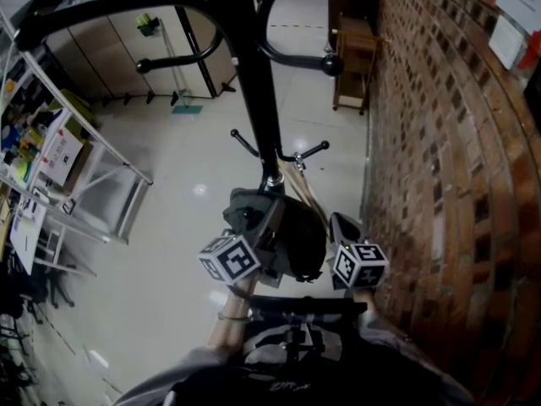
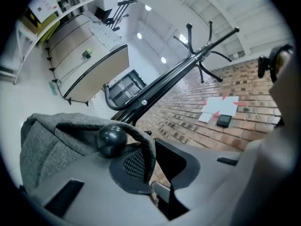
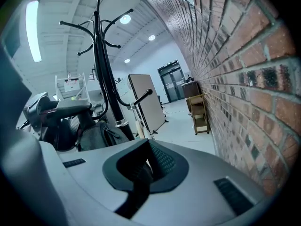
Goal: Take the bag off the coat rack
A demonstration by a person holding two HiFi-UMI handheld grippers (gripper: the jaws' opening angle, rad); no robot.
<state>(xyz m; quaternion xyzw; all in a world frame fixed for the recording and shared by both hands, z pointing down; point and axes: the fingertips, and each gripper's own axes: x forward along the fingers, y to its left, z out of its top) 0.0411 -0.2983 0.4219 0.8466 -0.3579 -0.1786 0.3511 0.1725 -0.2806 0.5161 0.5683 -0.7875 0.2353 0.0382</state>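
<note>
Strap is the matter in hand: my left claw (image 2: pixel 153 167) is clenched, as far as I can judge, on the grey strap (image 2: pixel 61 131) of the bag (image 1: pixel 300 237), right where that strap loops over the black ball knob (image 2: pixel 111 140) at the end of one hook of the coat rack (image 1: pixel 258 83). The strap runs over the top of the knob and drops down between my jaws, so the loop is not yet off. The bag itself hangs low against the rack's pole, on the side nearest me, dark and slumped, just below the small lower hooks. My right claw (image 3: pixel 143 166) is closed with nothing in it. It hovers on the far side of the rack from my left claw, near the brick wall (image 1: pixel 448 142), and from there I see the bag just beside the pole. I take this to be the unhooking step, with the grip made and the lift not yet done. The next move, I think, calls for raising the strap up and outward, away from the pole, until the loop clears the knob, which is wider than the hook arm behind it. Pulling straight toward me would likely snag the loop on it. Once the loop is free, the bag's whole weight will come onto my left claw, so I should keep the grip firm and bring the right claw in to steady the body.
</note>
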